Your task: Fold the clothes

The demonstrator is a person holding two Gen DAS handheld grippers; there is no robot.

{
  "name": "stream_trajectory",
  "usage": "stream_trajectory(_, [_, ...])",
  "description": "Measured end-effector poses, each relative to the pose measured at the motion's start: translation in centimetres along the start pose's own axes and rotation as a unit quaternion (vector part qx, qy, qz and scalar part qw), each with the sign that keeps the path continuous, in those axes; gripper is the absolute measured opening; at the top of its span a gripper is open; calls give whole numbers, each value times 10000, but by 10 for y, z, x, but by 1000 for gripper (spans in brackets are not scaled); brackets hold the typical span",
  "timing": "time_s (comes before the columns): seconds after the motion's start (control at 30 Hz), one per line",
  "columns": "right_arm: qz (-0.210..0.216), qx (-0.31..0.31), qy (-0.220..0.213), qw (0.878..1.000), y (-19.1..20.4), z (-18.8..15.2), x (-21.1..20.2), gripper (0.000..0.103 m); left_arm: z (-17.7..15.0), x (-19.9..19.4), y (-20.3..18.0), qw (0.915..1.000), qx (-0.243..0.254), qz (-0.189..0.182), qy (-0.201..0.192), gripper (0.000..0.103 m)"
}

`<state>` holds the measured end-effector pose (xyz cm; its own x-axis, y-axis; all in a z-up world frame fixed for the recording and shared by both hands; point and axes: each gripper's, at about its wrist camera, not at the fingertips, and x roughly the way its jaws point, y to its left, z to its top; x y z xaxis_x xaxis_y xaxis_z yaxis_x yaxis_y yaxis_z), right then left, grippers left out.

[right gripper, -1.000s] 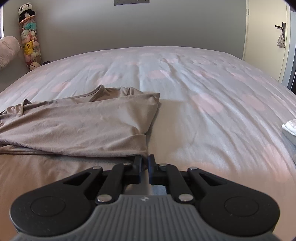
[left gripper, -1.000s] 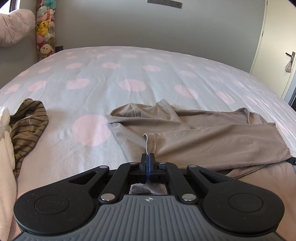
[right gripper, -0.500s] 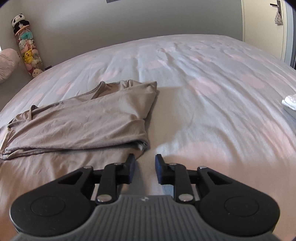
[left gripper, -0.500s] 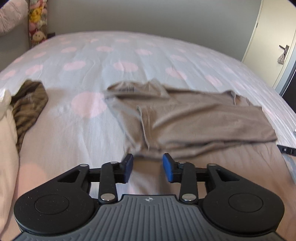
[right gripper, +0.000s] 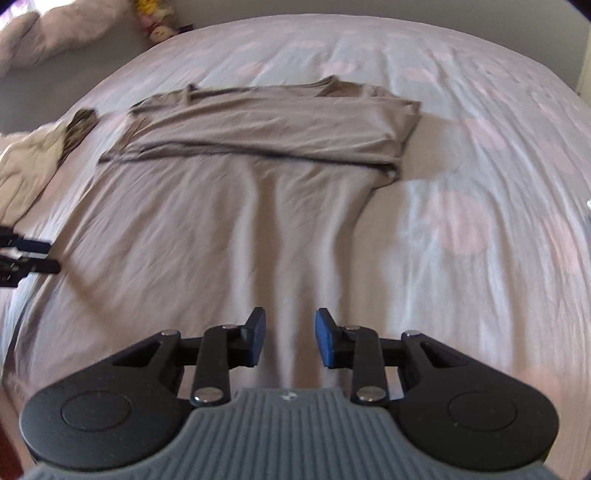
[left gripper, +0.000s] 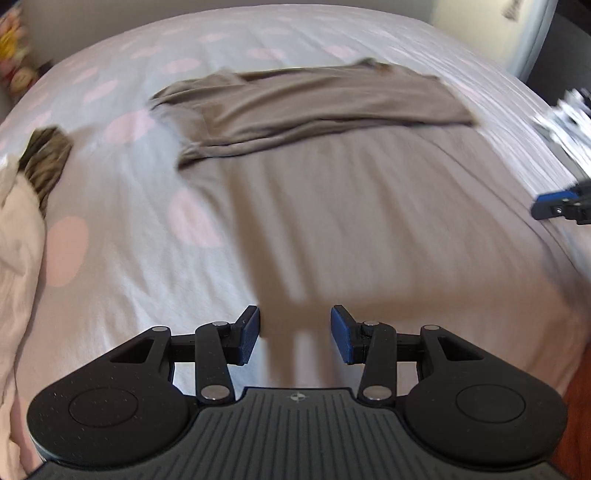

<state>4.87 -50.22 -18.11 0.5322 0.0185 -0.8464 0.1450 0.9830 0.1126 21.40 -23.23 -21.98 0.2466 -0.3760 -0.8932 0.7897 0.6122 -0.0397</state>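
Note:
A taupe garment (left gripper: 314,107) lies spread on the polka-dot bed sheet (left gripper: 122,236). Its far part is folded over into a band, and the long lower part (left gripper: 332,221) runs toward me. My left gripper (left gripper: 294,334) hovers open over the near end of the cloth, holding nothing. The right gripper (left gripper: 561,205) shows at the right edge of that view. In the right wrist view the same garment (right gripper: 266,125) has its folded band across the far side. My right gripper (right gripper: 289,341) is open and empty above the lower cloth. The left gripper (right gripper: 22,254) shows at the left edge.
A brown striped garment (left gripper: 46,162) and a cream one (left gripper: 18,229) lie at the left side of the bed. A white folded item (left gripper: 569,122) sits at the right edge. Plush toys (left gripper: 14,55) and a pillow (right gripper: 55,33) stand beyond the far left.
Both grippers let go of the folded edge of the garment, opened, and drew back toward the near side of the bed. The folded band now lies far from both.

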Motion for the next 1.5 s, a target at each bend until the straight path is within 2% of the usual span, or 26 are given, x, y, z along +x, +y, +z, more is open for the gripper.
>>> stream_trajectory(0.1, [272, -592, 285, 9975, 39, -20, -7, 34, -13, -5, -28, 9973, 670, -142, 253, 40])
stream_trajectory(0.23, [579, -1695, 360, 9832, 90, -43, -17, 33, -30, -11, -66, 9855, 1557, -330, 588, 40])
stream_trajectory(0.3, [644, -2226, 370, 9721, 109, -51, -21, 33, -39, -14, -85, 9761, 1995, -422, 753, 40])
stream_trajectory(0.43, [763, -2656, 588, 9593, 121, -60, -16, 33, -56, -20, -123, 9503, 2857, -605, 1079, 40])
stream_trajectory(0.47, [792, -2762, 642, 9557, 124, -62, -14, 33, -59, -19, -127, 9461, 2969, -591, 1149, 40])
stream_trajectory(0.6, [907, -3183, 858, 9397, 136, -70, -9, 31, -71, -9, -135, 9358, 3204, -410, 1410, 38])
stream_trajectory(0.63, [936, -3286, 912, 9354, 139, -73, -8, 25, -72, -7, -134, 9358, 3189, -413, 1446, 36])
stream_trajectory(0.67, [964, -3390, 966, 9308, 142, -75, -6, 21, -72, -7, -133, 9373, 3137, -451, 1447, 32])
stream_trajectory(0.7, [993, -3493, 1019, 9262, 144, -77, -5, 18, -72, -8, -132, 9390, 3085, -495, 1439, 21])
stream_trajectory(0.73, [1021, -3595, 1072, 9213, 147, -79, -4, 10, -72, -9, -131, 9400, 3044, -557, 1436, 7])
stream_trajectory(0.77, [1048, -3603, 1100, 9204, 147, -80, -3, 8, -73, -10, -129, 9407, 3007, -628, 1436, 4])
stream_trajectory(0.83, [1224, -3487, 1204, 9214, 142, -79, -5, 1, -76, -12, -128, 9407, 2981, -731, 1446, 3])
stream_trajectory(0.93, [1330, -3479, 1405, 9173, 140, -82, -4, 0, -83, -14, -132, 9354, 3103, -779, 1504, 3])
stream_trajectory(1.0, [1275, -3602, 1496, 9119, 144, -87, -4, 0, -90, -15, -139, 9243, 3293, -1009, 1647, 0])
stream_trajectory(1.07, [1211, -3684, 1425, 9107, 146, -90, -7, 0, -98, -16, -147, 9165, 3578, -774, 1611, 0])
stream_trajectory(1.2, [1127, -3748, 1145, 9131, 145, -92, -16, 8, -106, -28, -156, 9184, 3795, -100, 1117, 0])
stream_trajectory(1.23, [1082, -3816, 1080, 9116, 146, -94, -18, 13, -109, -32, -159, 9180, 3838, 86, 999, 6])
stream_trajectory(1.27, [1028, -3886, 1029, 9098, 147, -95, -18, 14, -112, -34, -162, 9167, 3878, 251, 934, 12])
stream_trajectory(1.3, [984, -3946, 997, 9081, 148, -96, -18, 14, -116, -34, -166, 9138, 3943, 411, 888, 28])
stream_trajectory(1.33, [950, -3990, 975, 9068, 150, -96, -17, 14, -118, -33, -169, 9080, 4053, 608, 872, 43])
stream_trajectory(1.37, [920, -4014, 950, 9063, 150, -96, -17, 15, -120, -30, -173, 9006, 4179, 822, 872, 46])
stream_trajectory(1.43, [833, -4007, 900, 9080, 150, -93, -17, 26, -121, -24, -178, 8865, 4386, 1167, 902, 46])
stream_trajectory(1.5, [742, -3986, 892, 9098, 151, -90, -13, 33, -117, -17, -178, 8788, 4485, 1282, 1002, 46])
